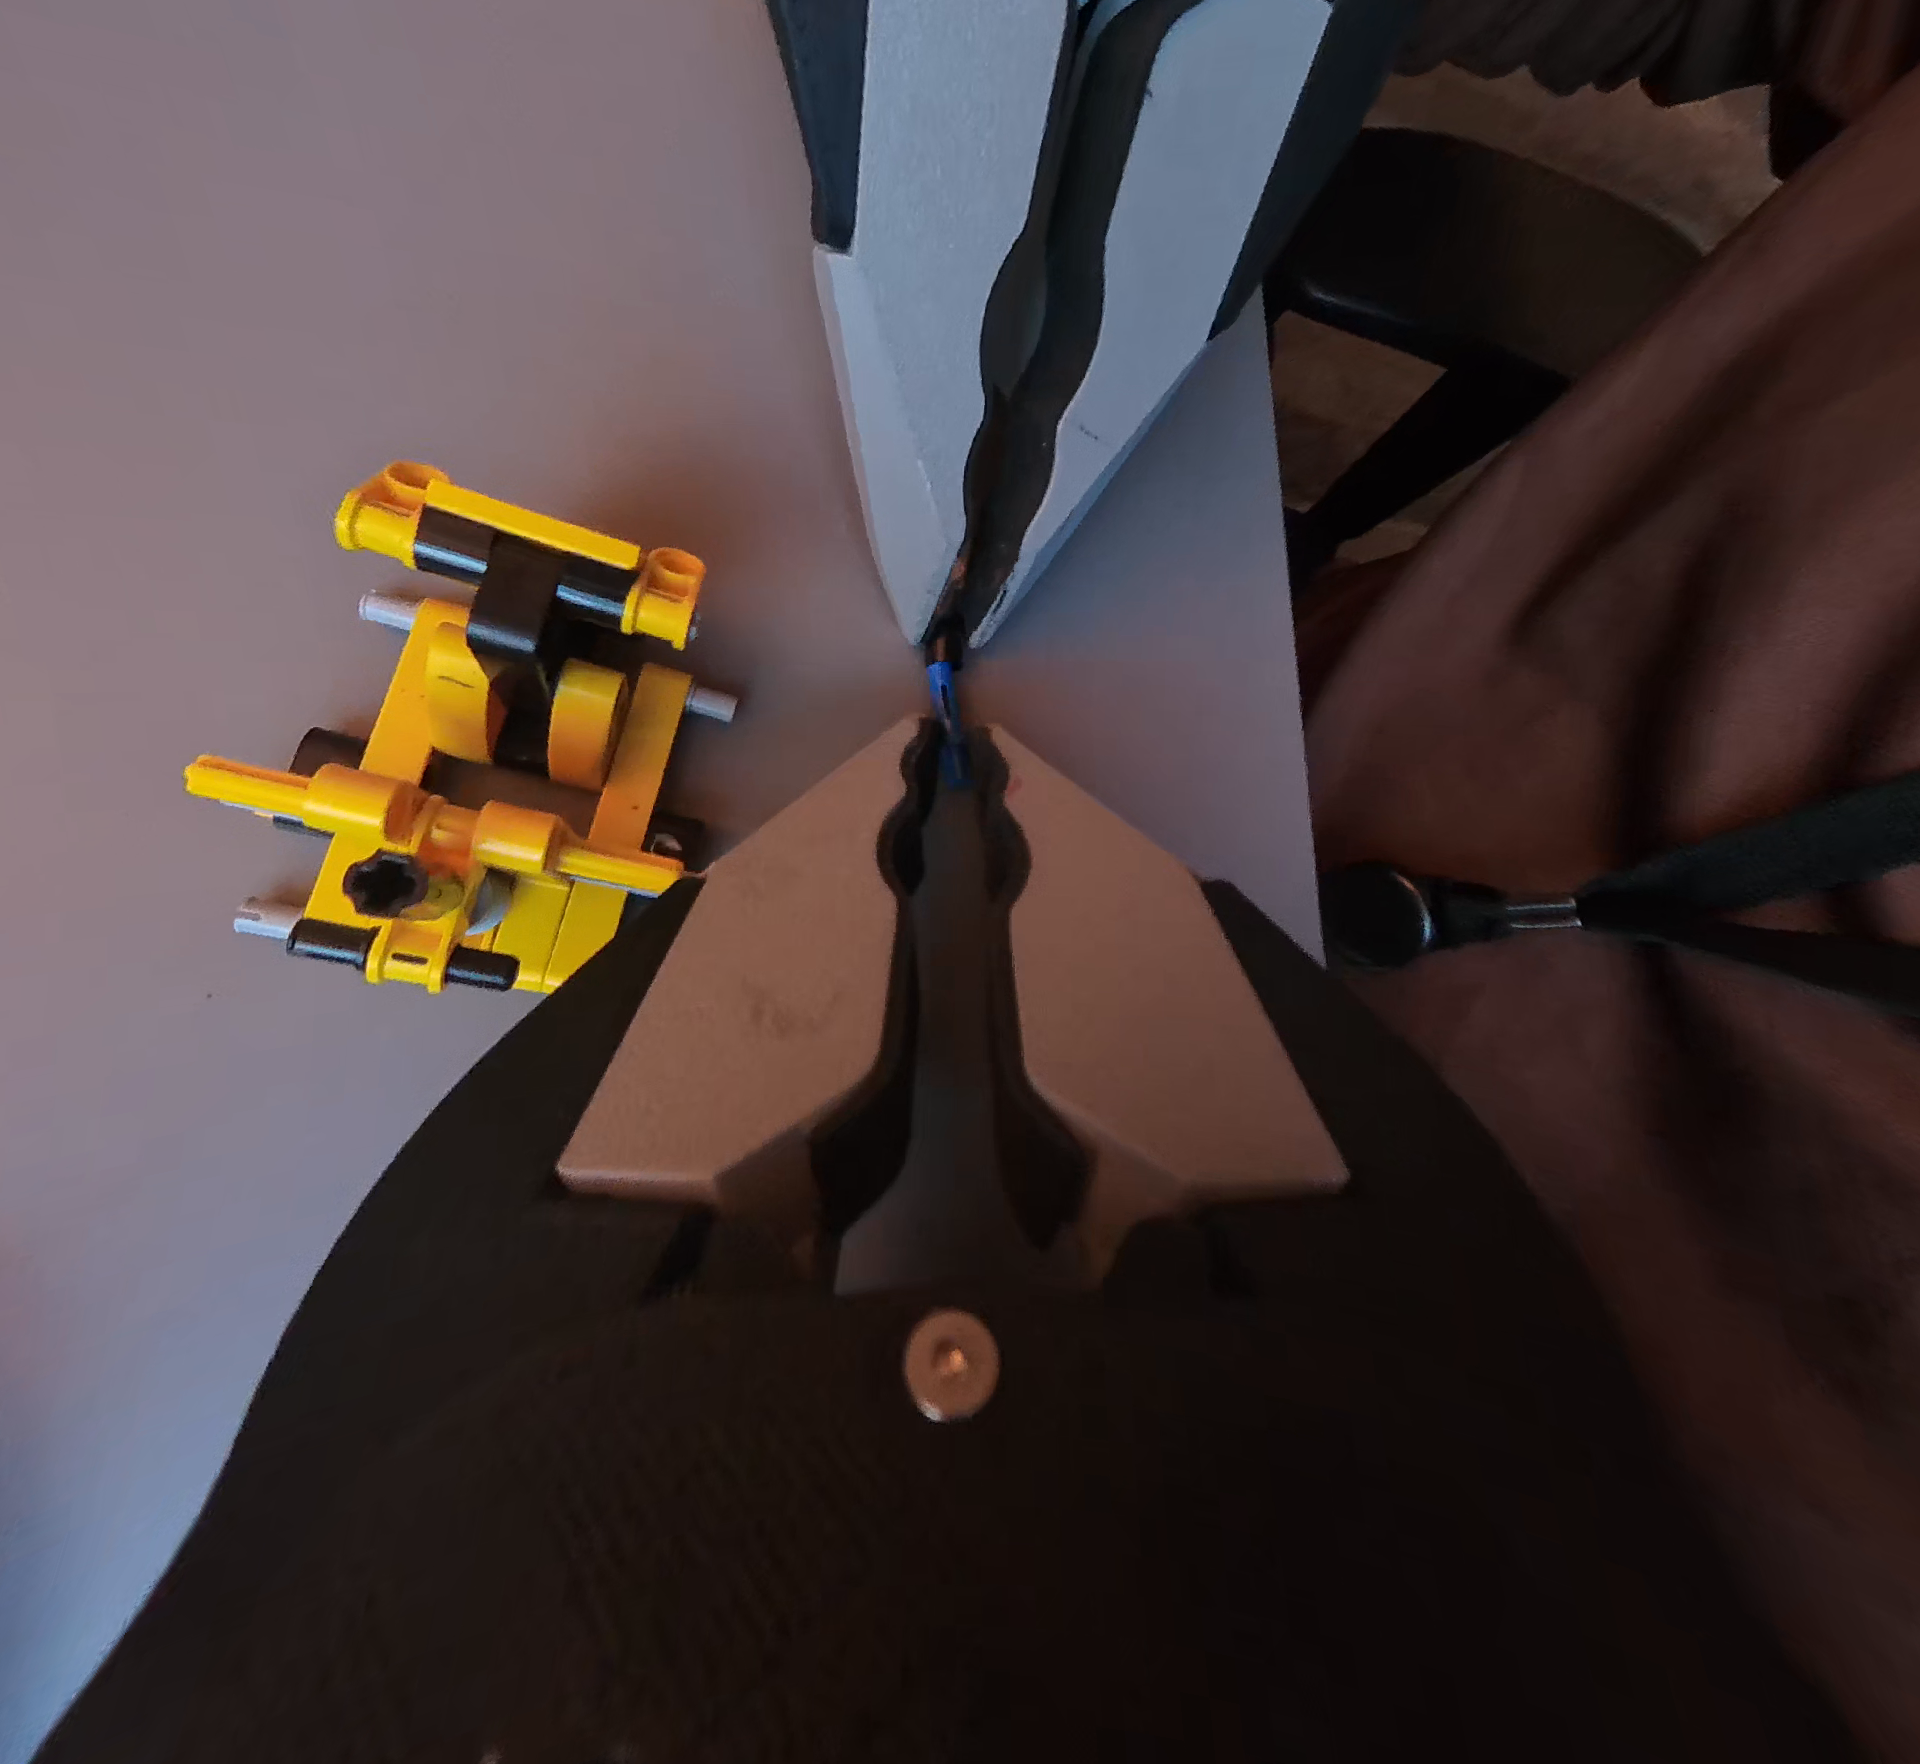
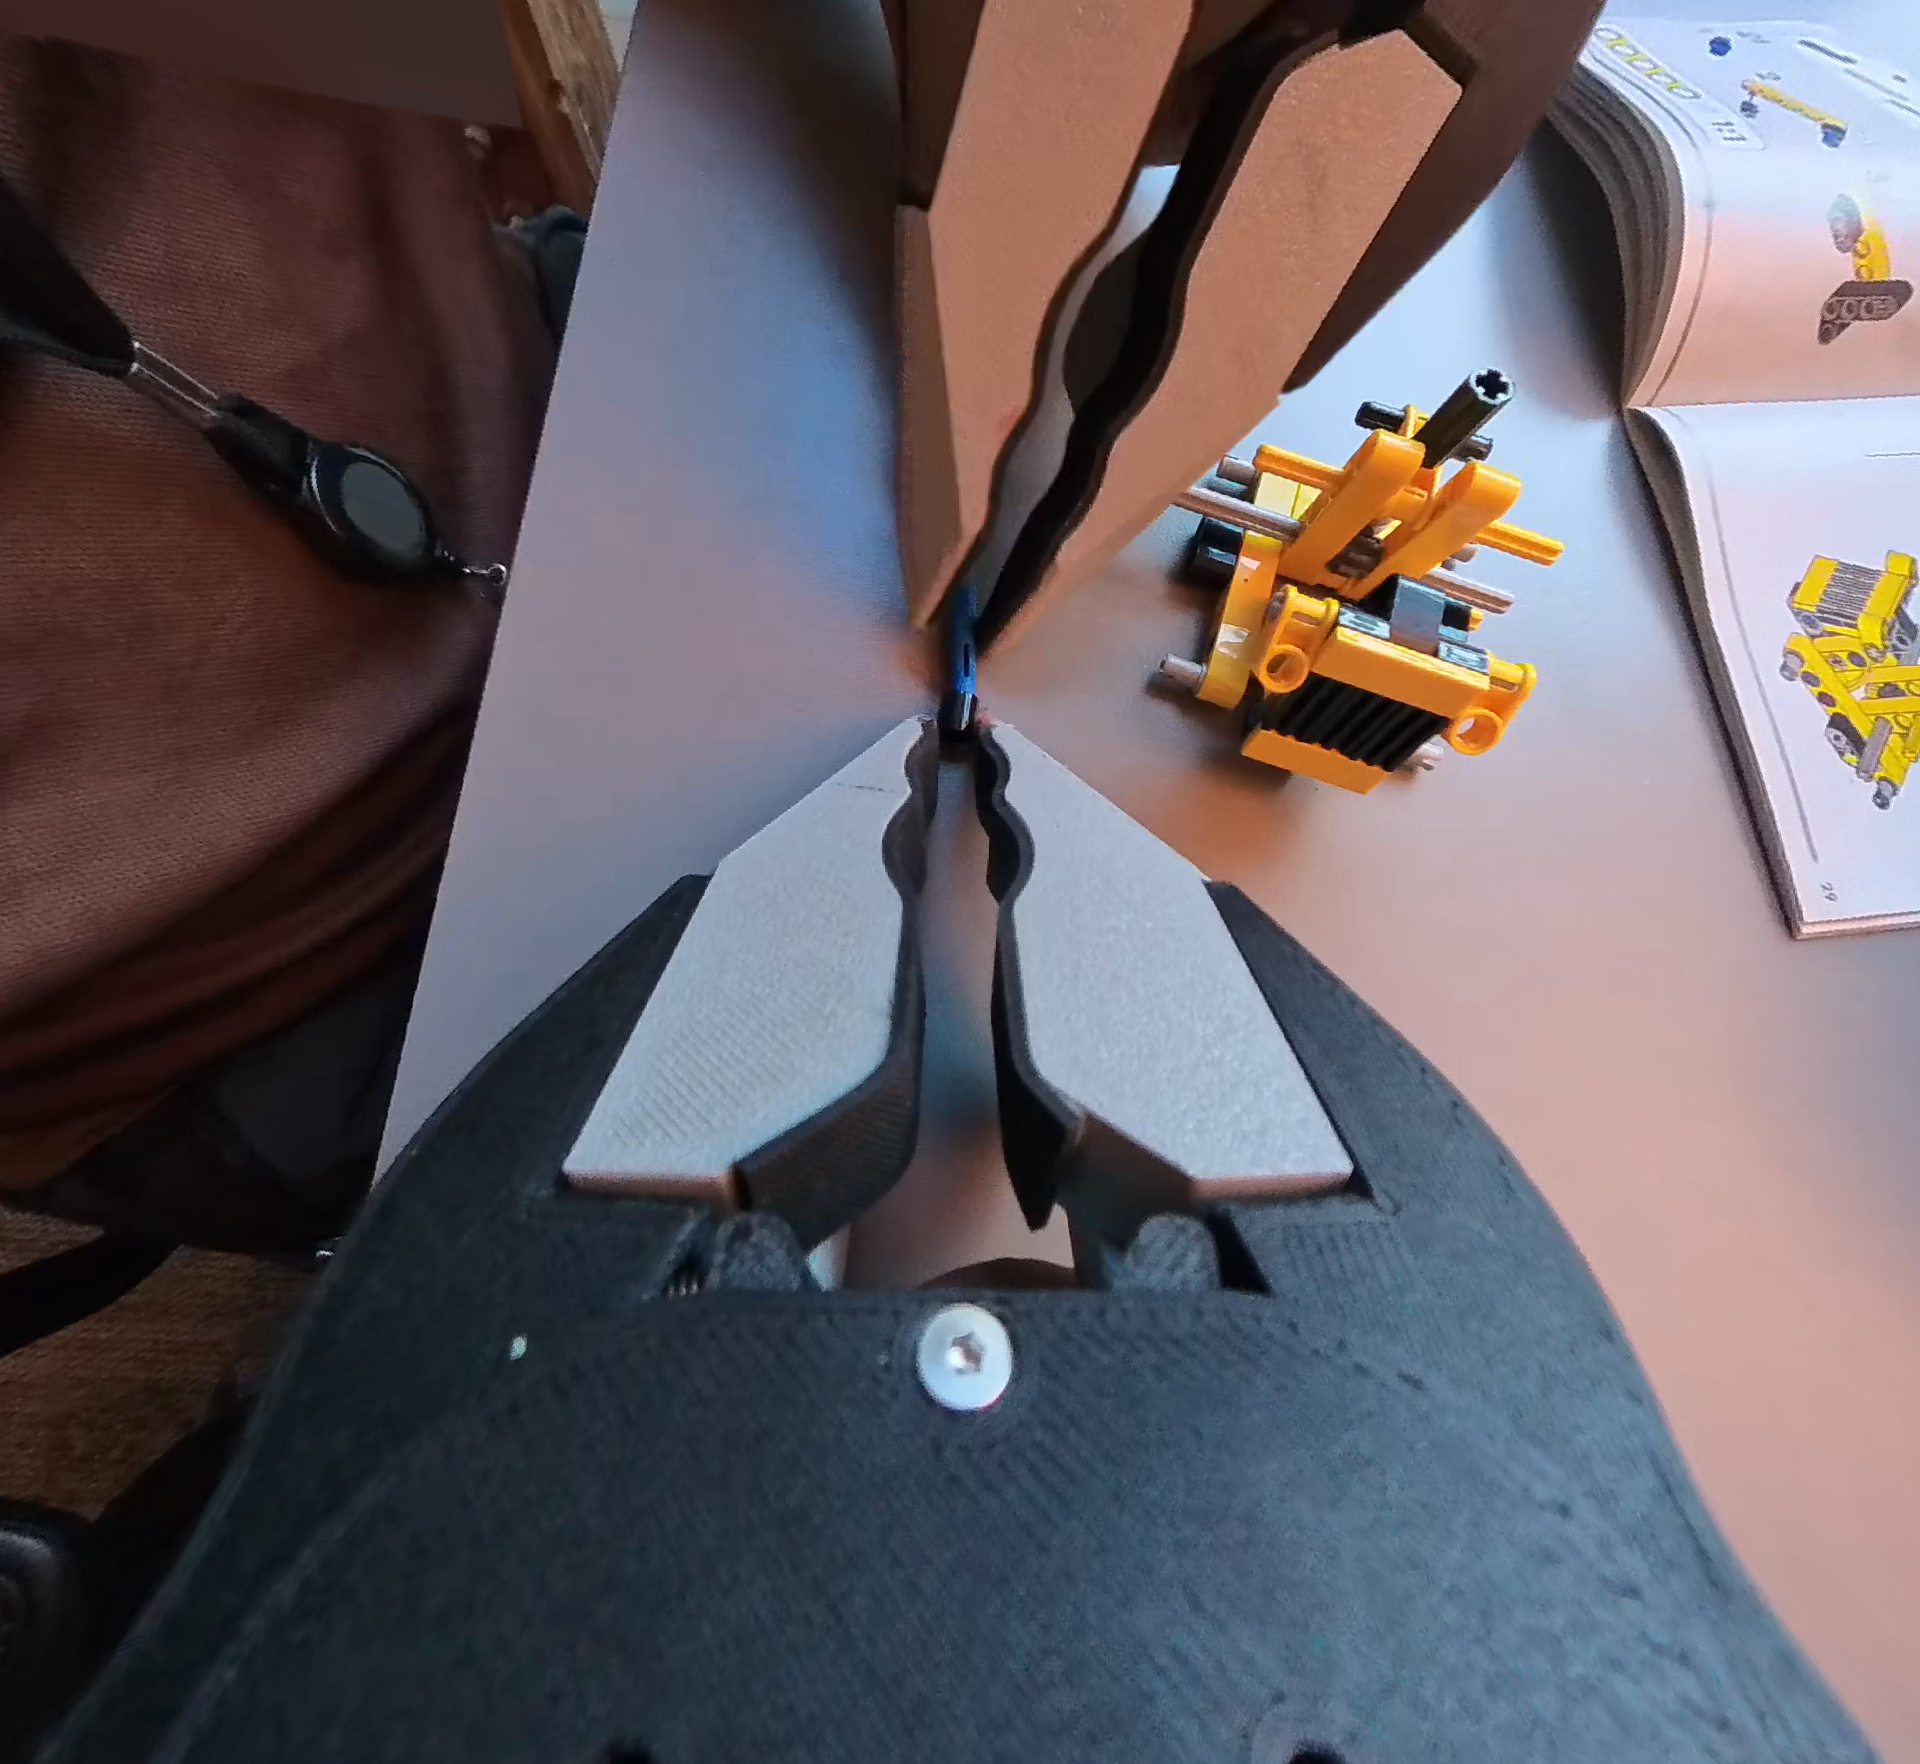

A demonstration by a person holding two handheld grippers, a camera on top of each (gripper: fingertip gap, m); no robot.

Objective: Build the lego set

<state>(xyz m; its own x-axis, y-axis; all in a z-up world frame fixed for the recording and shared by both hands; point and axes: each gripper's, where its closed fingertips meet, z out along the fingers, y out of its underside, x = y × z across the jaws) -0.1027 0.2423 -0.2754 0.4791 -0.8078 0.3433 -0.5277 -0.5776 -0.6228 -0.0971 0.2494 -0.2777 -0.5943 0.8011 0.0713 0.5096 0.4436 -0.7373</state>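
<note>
My left gripper [image 1: 951, 746] is shut on a small blue pin [image 1: 943, 684] just above the table. My right gripper [image 1: 951, 628] comes in from the opposite side, shut on a small black connector [image 1: 943, 646]. The two pieces meet end to end between the fingertips. In the right wrist view my right gripper [image 2: 956, 729] holds the black connector [image 2: 956, 712] against the blue pin [image 2: 964, 634] held by the left gripper [image 2: 961, 608]. The yellow and black lego model [image 1: 457, 738] stands on the table beside them; it also shows in the right wrist view [image 2: 1361, 592].
An open instruction booklet [image 2: 1766, 592] lies beyond the model. The grey table [image 2: 727, 364] ends close by the grippers. Past its edge are a person's brown clothing [image 1: 1662, 571] and a black badge reel on a strap [image 2: 353, 509]. Left and right tips are no more than a few centimetres apart.
</note>
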